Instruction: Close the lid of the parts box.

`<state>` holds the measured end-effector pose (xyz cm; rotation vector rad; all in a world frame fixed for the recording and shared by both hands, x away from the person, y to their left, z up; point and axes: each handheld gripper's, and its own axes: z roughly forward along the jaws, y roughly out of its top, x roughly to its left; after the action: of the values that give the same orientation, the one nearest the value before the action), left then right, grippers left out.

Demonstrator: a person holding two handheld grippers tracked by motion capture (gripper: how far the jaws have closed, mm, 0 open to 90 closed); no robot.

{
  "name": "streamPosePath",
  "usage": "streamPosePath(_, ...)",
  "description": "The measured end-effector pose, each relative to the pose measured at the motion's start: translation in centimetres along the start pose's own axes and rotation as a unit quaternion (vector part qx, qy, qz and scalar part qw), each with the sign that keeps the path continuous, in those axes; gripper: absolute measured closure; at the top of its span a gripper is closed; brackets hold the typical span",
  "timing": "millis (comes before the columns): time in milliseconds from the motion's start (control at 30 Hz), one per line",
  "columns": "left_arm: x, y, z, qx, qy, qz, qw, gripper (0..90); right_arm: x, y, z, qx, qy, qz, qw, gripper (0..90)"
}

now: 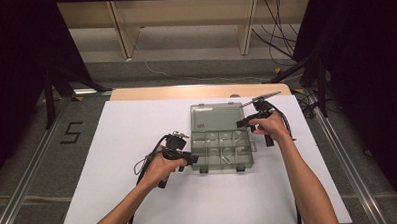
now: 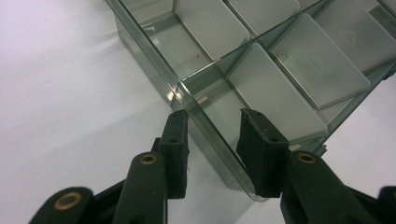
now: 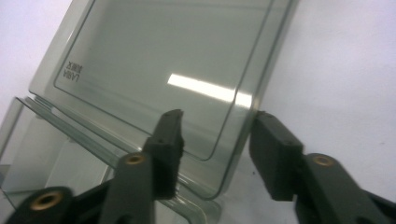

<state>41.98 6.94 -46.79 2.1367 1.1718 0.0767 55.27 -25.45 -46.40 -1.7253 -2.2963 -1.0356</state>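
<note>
A clear grey plastic compartment box [image 1: 222, 150] stands open on the white table cover, its lid [image 1: 216, 116] swung back behind it. My left gripper [image 1: 194, 158] is at the box's left wall [image 2: 154, 70] near the front corner. It [image 2: 212, 119] is open, with one jaw outside the wall and one inside a compartment. My right gripper [image 1: 243, 122] is at the lid's right edge. It [image 3: 215, 122] is open too, with the lid's edge [image 3: 254, 79] between the jaws, one jaw over the lid [image 3: 159, 60] and one beside it.
The white cover [image 1: 139, 194] has free room left of and in front of the box. A wooden table edge [image 1: 151, 92] runs along the back. On the floor are a black "5" mark [image 1: 71, 132] at the left, metal rails [image 1: 338, 147] and cables [image 1: 279, 34].
</note>
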Motion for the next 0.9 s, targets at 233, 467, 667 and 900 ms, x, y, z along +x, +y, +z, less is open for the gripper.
streamPosePath(233, 0.0, 0.0, 0.0, 0.0, -0.001, 0.002, 1.0, 62.7, -0.7, -0.5, -0.8, -0.041, 0.013, -0.007, 0.9991, 71.0)
streamPosePath(467, 0.0, 0.0, 0.0, -0.001, -0.002, 0.001, 1.0, 62.5, -0.4, -0.8, -1.8, -0.06, 0.004, -0.02, 0.998, 82.4)
streamPosePath(667, 0.0, -0.1, 0.1, -0.008, -0.003, 0.002, 1.0, 62.4, -0.4, -1.5, -2.0, -0.084, -0.007, -0.044, 0.9955, 82.9)
streamPosePath(900, 0.1, -0.1, -0.1, -0.002, -0.003, 0.007, 1.0, 62.2, -0.1, -2.1, -2.1, -0.111, -0.017, -0.087, 0.9899, 83.1)
